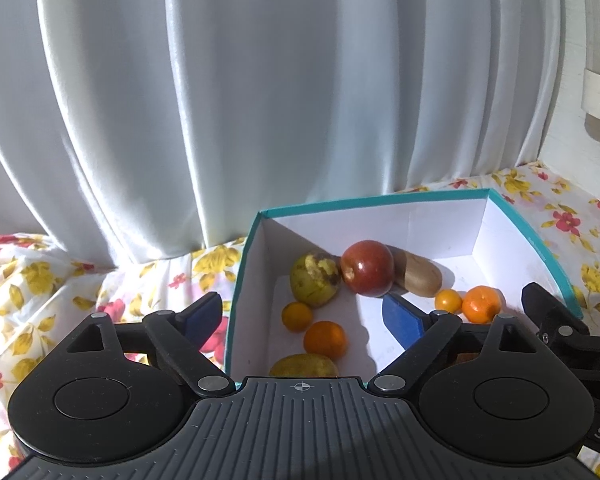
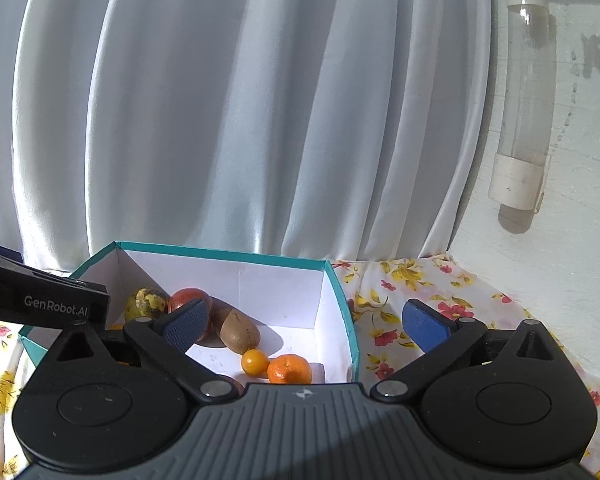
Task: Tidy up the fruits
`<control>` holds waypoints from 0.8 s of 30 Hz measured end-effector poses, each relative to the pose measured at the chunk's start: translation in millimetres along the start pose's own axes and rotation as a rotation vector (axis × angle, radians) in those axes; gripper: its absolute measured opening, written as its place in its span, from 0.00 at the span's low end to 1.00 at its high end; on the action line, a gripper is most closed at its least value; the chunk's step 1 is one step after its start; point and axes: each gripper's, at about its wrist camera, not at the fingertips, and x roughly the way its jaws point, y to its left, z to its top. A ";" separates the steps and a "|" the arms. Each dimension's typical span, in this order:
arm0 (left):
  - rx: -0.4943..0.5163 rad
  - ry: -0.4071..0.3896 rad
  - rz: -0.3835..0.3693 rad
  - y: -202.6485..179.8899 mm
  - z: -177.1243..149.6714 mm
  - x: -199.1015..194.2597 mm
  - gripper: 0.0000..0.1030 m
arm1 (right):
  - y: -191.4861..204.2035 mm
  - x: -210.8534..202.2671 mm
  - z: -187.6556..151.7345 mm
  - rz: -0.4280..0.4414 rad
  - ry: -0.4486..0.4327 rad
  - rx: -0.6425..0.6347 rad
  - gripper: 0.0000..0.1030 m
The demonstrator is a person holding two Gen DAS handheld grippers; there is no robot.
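Both grippers hang over the near side of a teal-rimmed box (image 1: 384,199) w/ white inside, angled down toward it, on a floral-cloth surface (image 1: 40,280) in front of a white curtain (image 1: 220,100). Left gripper (image 1: 304,314): jaws spread wide, nothing between the pads; its left finger sits outside the box's left wall over the cloth, right finger inside over the box floor. Right gripper (image 2: 306,322): also wide, nothing gripped; left finger over the box interior in front of the red apple (image 2: 188,300), right finger outside the box's right wall above the cloth. The left gripper's body shows at the left edge of the right wrist view, so the two are side by side. All fruit visible is in the box: red apple at back-centre, touching a blotchy yellow-green fruit (image 1: 314,280) on its left & a brown kiwi (image 1: 420,278) behind/right; small yellow-orange fruit (image 1: 448,301) just beside a mandarin (image 1: 480,304) at right; 2 more orange fruits (image 1: 325,338) near the left wall, and another yellow-green fruit (image 1: 304,365) at the near edge, partly hidden by the gripper body.
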 end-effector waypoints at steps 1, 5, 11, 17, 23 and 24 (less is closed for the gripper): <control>-0.005 0.001 0.003 0.5 -0.4 -0.8 0.89 | 0.6 -1.4 -0.3 0.008 0.003 -0.002 1.00; -0.018 0.022 -0.018 3.4 -0.5 -1.6 0.89 | 0.6 -3.6 -0.7 0.043 0.032 0.010 1.00; 0.048 0.046 0.023 0.9 -3.6 3.4 0.90 | 3.2 -1.9 -1.1 0.044 0.106 0.046 1.00; 0.055 0.042 -0.041 8.7 -3.8 2.0 0.92 | 10.4 -5.7 -1.6 0.032 0.177 0.075 1.00; 0.104 0.111 -0.057 11.9 -1.5 2.9 0.92 | 19.6 -2.7 9.0 -0.035 0.311 0.049 1.00; 0.103 0.117 -0.064 13.4 -2.4 2.9 0.92 | 22.1 -1.2 11.4 -0.049 0.338 0.030 1.00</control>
